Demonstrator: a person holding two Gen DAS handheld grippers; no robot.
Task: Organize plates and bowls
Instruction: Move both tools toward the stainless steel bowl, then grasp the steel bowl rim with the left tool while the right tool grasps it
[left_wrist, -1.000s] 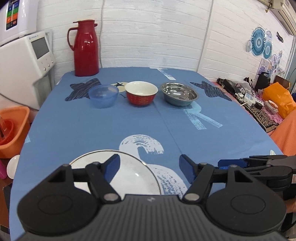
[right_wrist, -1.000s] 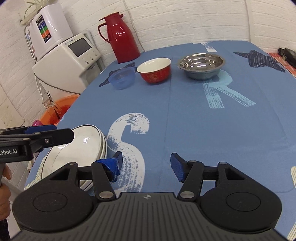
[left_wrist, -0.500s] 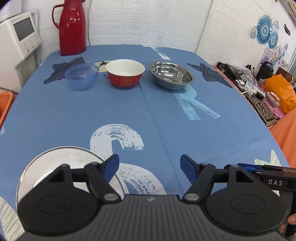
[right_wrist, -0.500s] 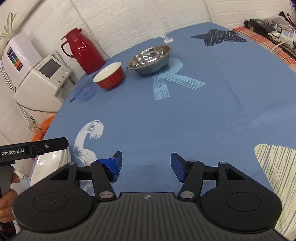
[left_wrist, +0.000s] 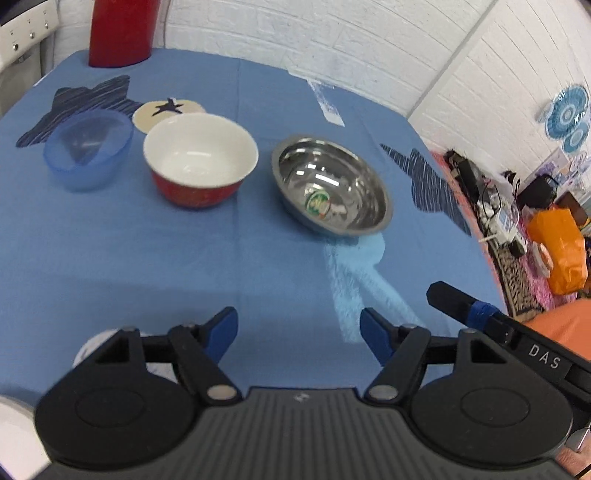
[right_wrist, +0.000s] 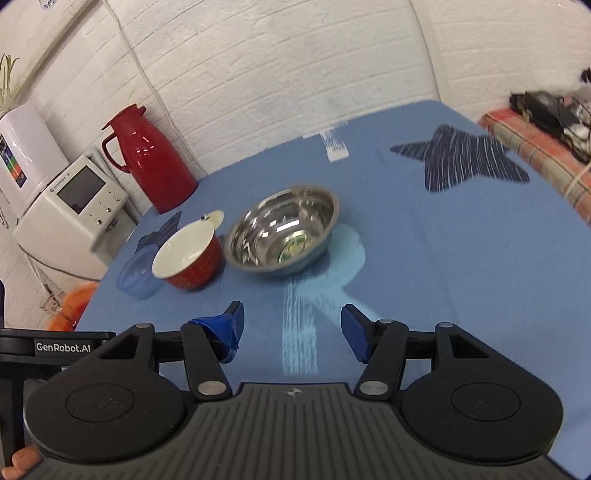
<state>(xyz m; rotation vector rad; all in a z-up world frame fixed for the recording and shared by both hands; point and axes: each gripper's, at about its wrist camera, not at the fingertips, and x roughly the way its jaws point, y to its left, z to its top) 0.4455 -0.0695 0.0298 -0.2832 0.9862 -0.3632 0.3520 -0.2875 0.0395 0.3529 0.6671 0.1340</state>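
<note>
Three bowls stand in a row on the blue tablecloth: a translucent blue bowl (left_wrist: 88, 149) (right_wrist: 139, 271) at the left, a red bowl with a white inside (left_wrist: 199, 158) (right_wrist: 188, 256) in the middle, and a steel bowl (left_wrist: 330, 190) (right_wrist: 282, 230) at the right. My left gripper (left_wrist: 298, 332) is open over bare cloth, short of the red and steel bowls. Open too, my right gripper (right_wrist: 291, 326) points at the steel bowl from a short way off. A sliver of white plate (left_wrist: 11, 435) shows at the left wrist view's bottom left corner.
A red thermos (right_wrist: 147, 158) (left_wrist: 120, 31) stands at the table's far left, beside a white appliance (right_wrist: 70, 218). An orange basin (right_wrist: 72, 306) sits off the left edge. Cluttered items and an orange bag (left_wrist: 563, 251) lie beyond the right edge.
Both grippers have moved forward towards the bowls, which now look larger and closer. The stack of white plates has slipped almost out of both views. Both stay open.
</note>
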